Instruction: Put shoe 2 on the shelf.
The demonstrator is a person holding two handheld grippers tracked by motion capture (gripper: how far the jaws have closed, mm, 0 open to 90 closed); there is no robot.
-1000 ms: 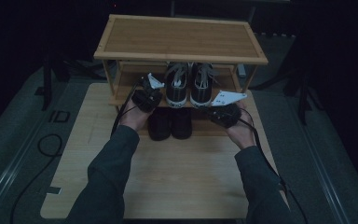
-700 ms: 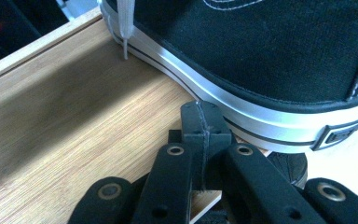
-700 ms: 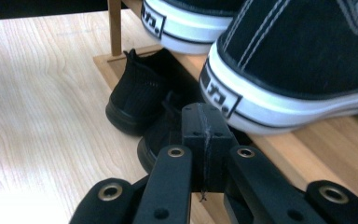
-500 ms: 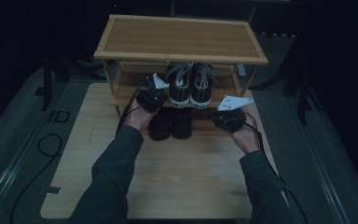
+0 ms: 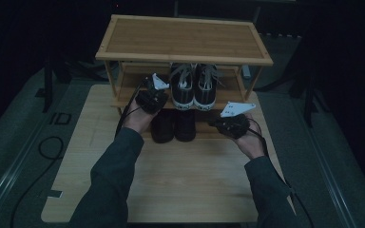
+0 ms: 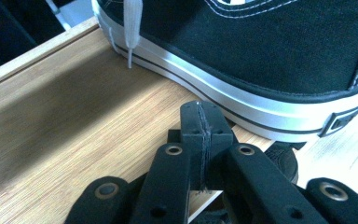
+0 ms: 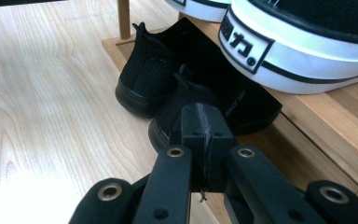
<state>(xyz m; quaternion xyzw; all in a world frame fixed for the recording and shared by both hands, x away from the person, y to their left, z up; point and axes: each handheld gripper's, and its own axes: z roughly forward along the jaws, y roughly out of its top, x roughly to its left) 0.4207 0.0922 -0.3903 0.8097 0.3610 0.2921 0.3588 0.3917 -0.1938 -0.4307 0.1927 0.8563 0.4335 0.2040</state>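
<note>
A pair of black-and-white canvas sneakers [image 5: 192,90] stands on the middle shelf of a bamboo shoe rack [image 5: 183,40], heels toward me. A pair of black shoes [image 5: 173,126] sits on the bottom shelf below them. My left gripper [image 5: 157,93] is shut and empty. It hovers over the middle shelf just left of the sneakers, and its tip [image 6: 200,109] is close to a sneaker's white sole [image 6: 261,107]. My right gripper [image 5: 218,123] is also shut and empty. It sits low at the rack's front right, tip [image 7: 200,112] aimed at the black shoes [image 7: 154,79], with a sneaker heel [image 7: 298,51] above.
The rack stands at the far end of a light wooden tabletop [image 5: 171,180]. Bare board lies between the rack and me. The rack's posts [image 5: 249,88] flank the shelves. A cable [image 5: 47,147] loops on the dark floor at the left.
My right gripper has drifted slightly back toward the near edge. The left gripper and the shoes have stayed put.
</note>
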